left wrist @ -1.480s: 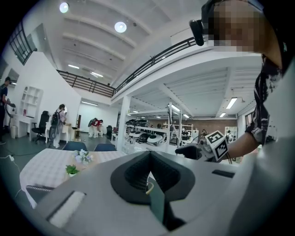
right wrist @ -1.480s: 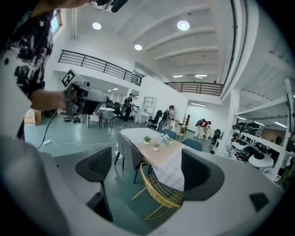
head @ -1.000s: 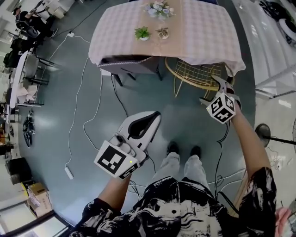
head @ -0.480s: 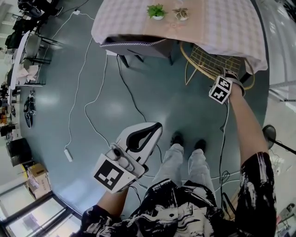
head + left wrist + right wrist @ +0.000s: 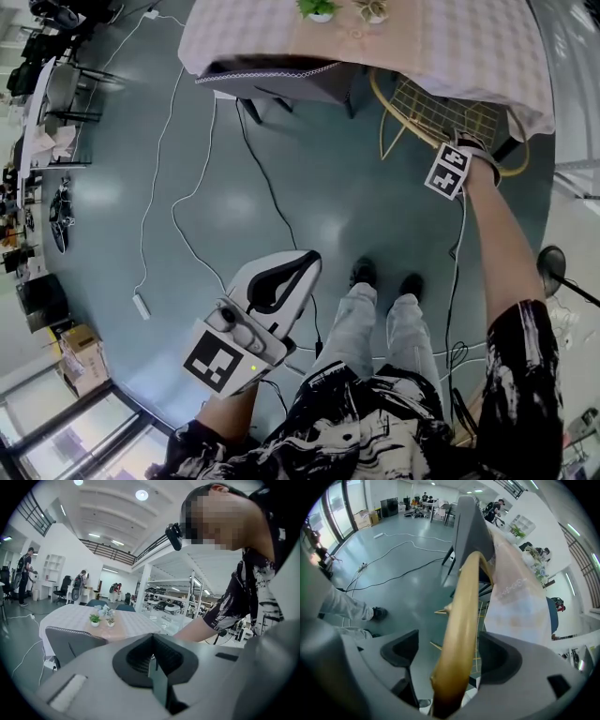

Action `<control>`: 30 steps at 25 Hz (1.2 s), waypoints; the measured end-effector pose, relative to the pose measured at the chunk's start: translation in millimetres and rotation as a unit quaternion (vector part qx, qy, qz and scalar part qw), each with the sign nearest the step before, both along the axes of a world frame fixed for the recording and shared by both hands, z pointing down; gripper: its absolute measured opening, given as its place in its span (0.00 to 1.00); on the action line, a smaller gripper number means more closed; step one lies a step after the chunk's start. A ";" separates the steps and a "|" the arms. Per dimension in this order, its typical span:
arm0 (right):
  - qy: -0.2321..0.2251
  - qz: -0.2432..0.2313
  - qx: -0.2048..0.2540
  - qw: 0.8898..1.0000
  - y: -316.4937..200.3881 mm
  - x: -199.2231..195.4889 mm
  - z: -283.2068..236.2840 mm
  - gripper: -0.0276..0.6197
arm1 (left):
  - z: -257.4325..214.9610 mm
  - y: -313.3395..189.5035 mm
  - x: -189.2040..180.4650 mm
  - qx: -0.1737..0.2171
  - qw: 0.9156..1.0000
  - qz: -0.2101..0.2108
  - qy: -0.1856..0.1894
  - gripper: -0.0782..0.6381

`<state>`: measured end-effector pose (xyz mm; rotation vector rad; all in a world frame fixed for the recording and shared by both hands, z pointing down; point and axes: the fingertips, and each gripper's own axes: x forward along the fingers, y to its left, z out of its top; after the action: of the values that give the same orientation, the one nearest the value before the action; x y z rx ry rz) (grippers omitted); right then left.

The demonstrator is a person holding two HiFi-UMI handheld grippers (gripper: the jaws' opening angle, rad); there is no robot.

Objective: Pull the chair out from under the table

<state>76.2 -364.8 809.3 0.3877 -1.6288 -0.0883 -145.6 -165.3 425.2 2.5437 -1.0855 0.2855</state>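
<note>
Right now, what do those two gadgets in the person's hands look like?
Each gripper, left and right, is a white-grey shell with black pads and a white cube of black square markers. A thin cable hangs from the right one. The sleeves are short, black-and-white patterned. The right jaws have just been closing, chair rim between them.

The glossy grey-green floor (image 5: pixel 309 216) was crossed by white cables (image 5: pixel 153 187); office chairs (image 5: pixel 58 92) were ranged along its left edge; ceiling lights (image 5: pixel 142 495) were lit.
</note>
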 end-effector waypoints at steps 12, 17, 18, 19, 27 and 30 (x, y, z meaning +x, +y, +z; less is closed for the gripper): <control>0.017 0.023 0.019 0.999 -6.1 5.1 2.5 0.22 | 4.6 -5.2 3.7 -0.003 1.000 -0.001 -0.005 0.11; 0.014 0.004 0.022 1.000 7.6 4.5 0.2 0.19 | 4.9 -2.8 6.9 -0.003 1.000 0.000 -0.003 0.11; 0.014 -0.001 0.021 1.000 13.6 4.3 -0.1 0.18 | 4.6 -2.3 7.2 -0.003 1.000 0.000 -0.004 0.11; 0.015 -0.004 0.019 1.000 20.5 4.2 -0.4 0.17 | 3.1 -2.0 8.0 -0.001 1.000 0.001 -0.003 0.11; 0.019 -0.003 -0.008 1.000 81.8 4.9 -8.1 0.08 | -21.0 -3.1 15.5 0.014 1.000 0.013 0.003 0.11; 0.018 0.008 -0.024 1.000 105.2 5.2 -7.3 0.08 | -28.4 0.4 18.7 0.022 1.000 0.018 0.004 0.11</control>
<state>81.4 -259.6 802.0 0.3612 -1.5901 -0.0444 -126.9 -164.9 396.8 2.6039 -1.0552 0.2625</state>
